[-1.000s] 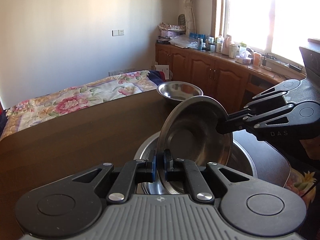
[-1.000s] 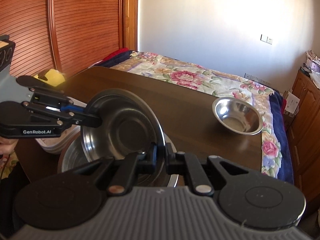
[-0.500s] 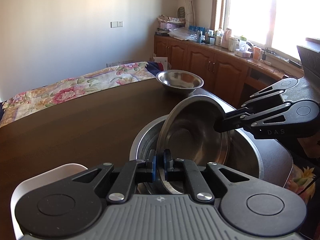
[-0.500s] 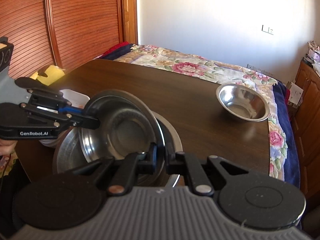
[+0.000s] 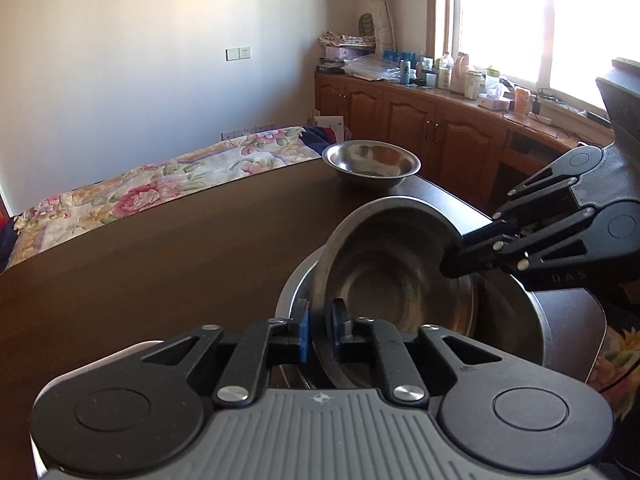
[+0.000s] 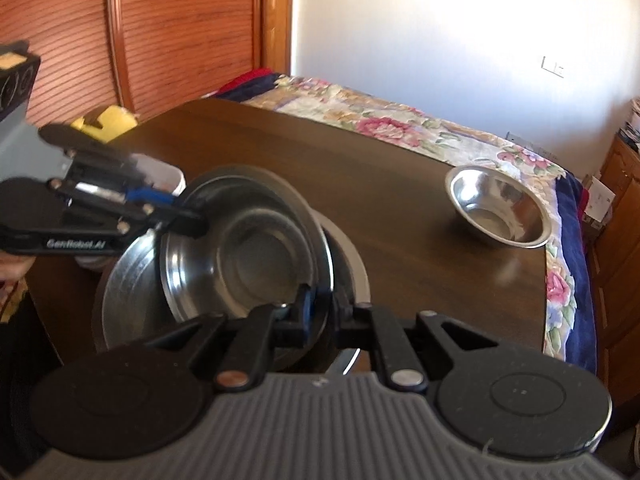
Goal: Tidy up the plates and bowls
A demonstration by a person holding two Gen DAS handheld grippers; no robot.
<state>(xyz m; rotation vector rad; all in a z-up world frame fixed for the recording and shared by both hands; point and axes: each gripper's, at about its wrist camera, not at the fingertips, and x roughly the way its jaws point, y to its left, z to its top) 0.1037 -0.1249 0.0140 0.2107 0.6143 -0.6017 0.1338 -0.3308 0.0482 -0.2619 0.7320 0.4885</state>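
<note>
two grippers share one steel bowl right now, and it is being set into a bigger one.

from the left wrist view: the left gripper (image 5: 320,330) sits at the near rim of the small steel bowl (image 5: 384,280), which is tipped up on edge inside the large steel basin (image 5: 516,320) at the near right of the brown table (image 5: 160,248). its jaws are opening, a slim gap showing beside the blue pads (image 5: 303,336), the rim between them but no longer squeezed. the right gripper (image 5: 452,268) reaches in from the right and pinches the bowl's far-right rim, jaws all but closed on it. a second steel bowl (image 5: 371,163) waits alone at the far edge of the table, well apart.

from the right wrist view: the right gripper (image 6: 320,312) clamps the near rim of the small steel bowl (image 6: 240,248), nearly fully closed. the left gripper (image 6: 192,224) comes in from the left, blurred, at the opposite rim. the large steel basin (image 6: 120,280) lies underneath, and a white dish (image 6: 172,176) peeks out behind the left gripper. the second steel bowl (image 6: 498,212) stands far right.

by the look of it, this is the nesting step, with the release just starting. next the bowl wants lowering flat into the basin, the right jaws letting go too, both grippers backing off clear of the rims, and then a reach for the far bowl.
</note>
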